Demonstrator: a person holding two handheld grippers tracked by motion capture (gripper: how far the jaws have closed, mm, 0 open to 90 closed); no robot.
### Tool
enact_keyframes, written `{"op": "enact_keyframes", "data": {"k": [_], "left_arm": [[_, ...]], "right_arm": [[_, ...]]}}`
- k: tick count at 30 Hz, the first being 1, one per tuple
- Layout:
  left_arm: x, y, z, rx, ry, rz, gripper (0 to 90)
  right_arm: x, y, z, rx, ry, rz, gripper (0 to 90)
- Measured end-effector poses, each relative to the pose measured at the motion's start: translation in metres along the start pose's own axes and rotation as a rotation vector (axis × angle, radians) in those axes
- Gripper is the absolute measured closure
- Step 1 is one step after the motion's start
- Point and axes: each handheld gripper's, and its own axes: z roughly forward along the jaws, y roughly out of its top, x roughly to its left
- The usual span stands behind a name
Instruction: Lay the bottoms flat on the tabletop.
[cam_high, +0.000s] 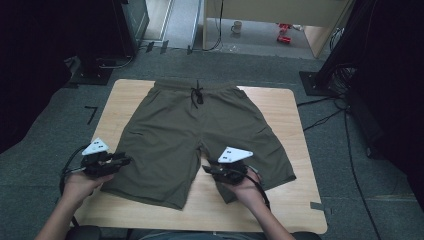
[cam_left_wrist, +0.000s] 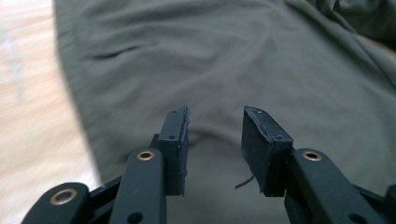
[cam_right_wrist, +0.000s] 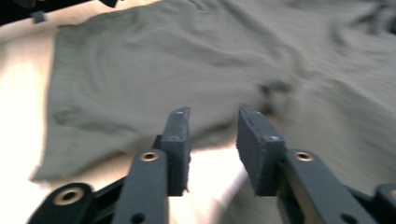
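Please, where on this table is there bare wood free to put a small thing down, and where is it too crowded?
The shorts cover most of the table. Bare wood lies in a strip along the right edge beside the right leg, in the far left corner beside the waistband, and along the near edge below the hems. It is crowded at the near hems, where the left gripper and right gripper hover, both open.

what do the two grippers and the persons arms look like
Both the left gripper and the right gripper are black, each topped with a pale grey three-cornered plate. Black cables trail from them. Up close, each has two flat black jaw pads on linked arms with brass-coloured rivets. The forearms are bare, with no sleeves visible.
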Motion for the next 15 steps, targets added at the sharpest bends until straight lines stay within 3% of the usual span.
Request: {"op": "enact_keyframes", "data": {"k": [5, 9, 11, 13, 15], "left_arm": [[-0.009, 0.016, 0.020, -0.007, -0.015, 0.029, 68.0], [-0.018, 0.022, 0.038, 0.007, -0.037, 0.033, 67.9], [-0.024, 0.023, 0.049, 0.037, -0.046, 0.061, 67.3], [-0.029, 0.022, 0.060, 0.070, -0.048, 0.086, 66.8], [-0.032, 0.020, 0.069, 0.093, -0.057, 0.090, 66.8]], "right_arm": [[-0.030, -0.015, -0.013, 0.044, -0.090, 0.000, 67.5], [-0.049, -0.034, -0.018, 0.087, -0.099, 0.047, 60.5], [-0.050, -0.045, -0.014, 0.126, -0.096, 0.075, 60.7], [-0.045, -0.051, -0.007, 0.140, -0.098, 0.062, 59.2], [-0.038, -0.050, -0.004, 0.139, -0.117, 0.016, 57.2]]}}
